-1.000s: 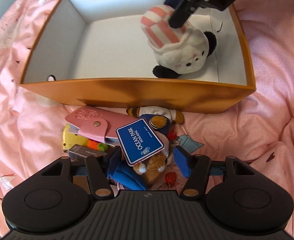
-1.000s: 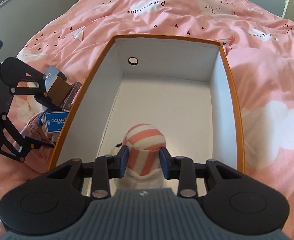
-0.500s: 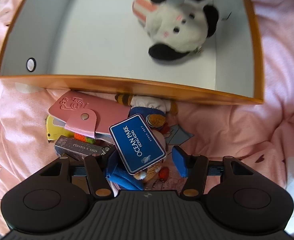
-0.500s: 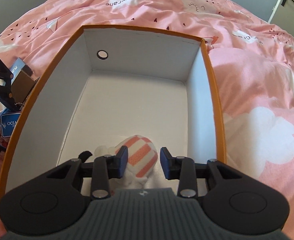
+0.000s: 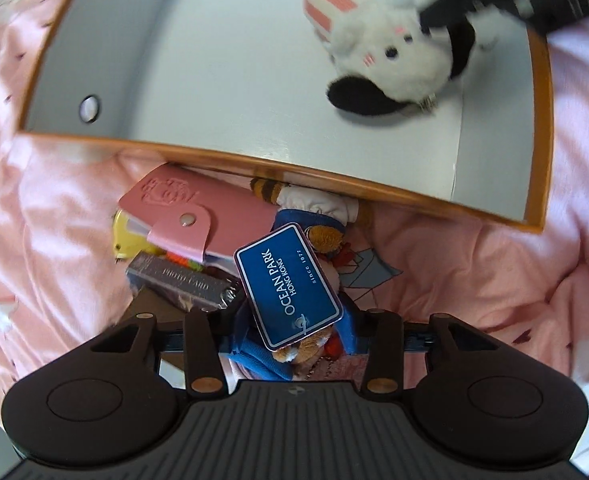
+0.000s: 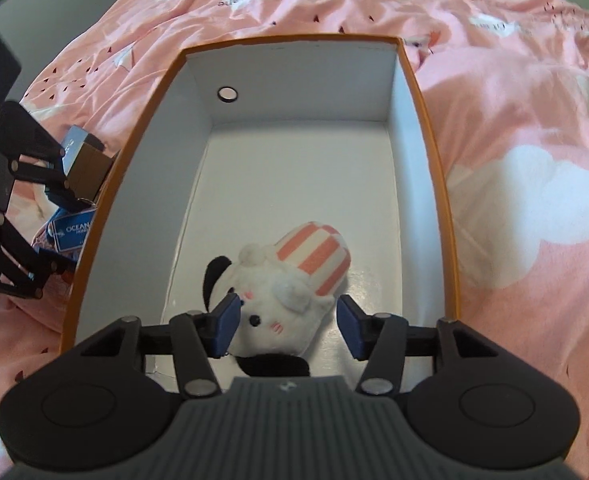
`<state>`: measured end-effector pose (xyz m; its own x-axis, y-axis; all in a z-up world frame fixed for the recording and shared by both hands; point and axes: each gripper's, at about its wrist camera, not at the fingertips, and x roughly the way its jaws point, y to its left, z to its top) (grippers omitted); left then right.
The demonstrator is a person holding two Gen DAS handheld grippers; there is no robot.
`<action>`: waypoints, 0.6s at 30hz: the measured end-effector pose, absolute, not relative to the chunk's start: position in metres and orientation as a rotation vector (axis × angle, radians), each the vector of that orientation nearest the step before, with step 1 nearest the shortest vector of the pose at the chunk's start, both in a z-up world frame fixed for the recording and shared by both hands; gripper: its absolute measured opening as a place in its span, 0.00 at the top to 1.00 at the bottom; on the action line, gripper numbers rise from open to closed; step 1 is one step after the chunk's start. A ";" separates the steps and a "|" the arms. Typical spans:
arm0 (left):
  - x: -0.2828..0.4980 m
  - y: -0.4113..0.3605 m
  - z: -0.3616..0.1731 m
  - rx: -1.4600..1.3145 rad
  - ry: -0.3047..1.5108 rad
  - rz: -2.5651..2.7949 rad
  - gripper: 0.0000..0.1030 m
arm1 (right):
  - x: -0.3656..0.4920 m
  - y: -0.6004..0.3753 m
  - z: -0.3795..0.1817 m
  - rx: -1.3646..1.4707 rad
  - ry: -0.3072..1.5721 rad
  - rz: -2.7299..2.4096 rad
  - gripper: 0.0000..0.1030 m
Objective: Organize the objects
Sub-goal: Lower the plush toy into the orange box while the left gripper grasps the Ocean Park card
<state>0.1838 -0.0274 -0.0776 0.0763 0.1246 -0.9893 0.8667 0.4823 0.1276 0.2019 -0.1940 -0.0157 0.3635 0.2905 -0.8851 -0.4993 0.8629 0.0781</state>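
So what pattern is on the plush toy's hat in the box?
Pink and white stripes on the plush toy's hat, clearest in the right wrist view.

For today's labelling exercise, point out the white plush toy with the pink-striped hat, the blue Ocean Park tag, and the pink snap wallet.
White plush toy (image 6: pixel 278 312): right wrist view, face.
Blue Ocean Park tag (image 5: pixel 288 286): left wrist view, lettering.
Pink snap wallet (image 5: pixel 198 208): left wrist view, cover.
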 end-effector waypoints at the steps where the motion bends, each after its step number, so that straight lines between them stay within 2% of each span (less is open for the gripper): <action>1: 0.184 -0.024 -0.073 0.910 1.404 -0.676 0.52 | 0.197 -0.189 -0.013 -0.245 1.064 0.519 0.46; 5: 0.180 -0.015 -0.050 0.783 1.394 -0.614 0.52 | 0.183 -0.167 -0.006 -0.311 1.014 0.596 0.47; 13: 0.178 0.025 -0.011 0.470 1.347 -0.495 0.53 | 0.189 -0.144 -0.031 -0.366 1.066 0.665 0.54; 18: 0.175 0.056 0.020 0.218 1.294 -0.469 0.53 | 0.186 -0.134 -0.037 -0.568 1.014 0.584 0.50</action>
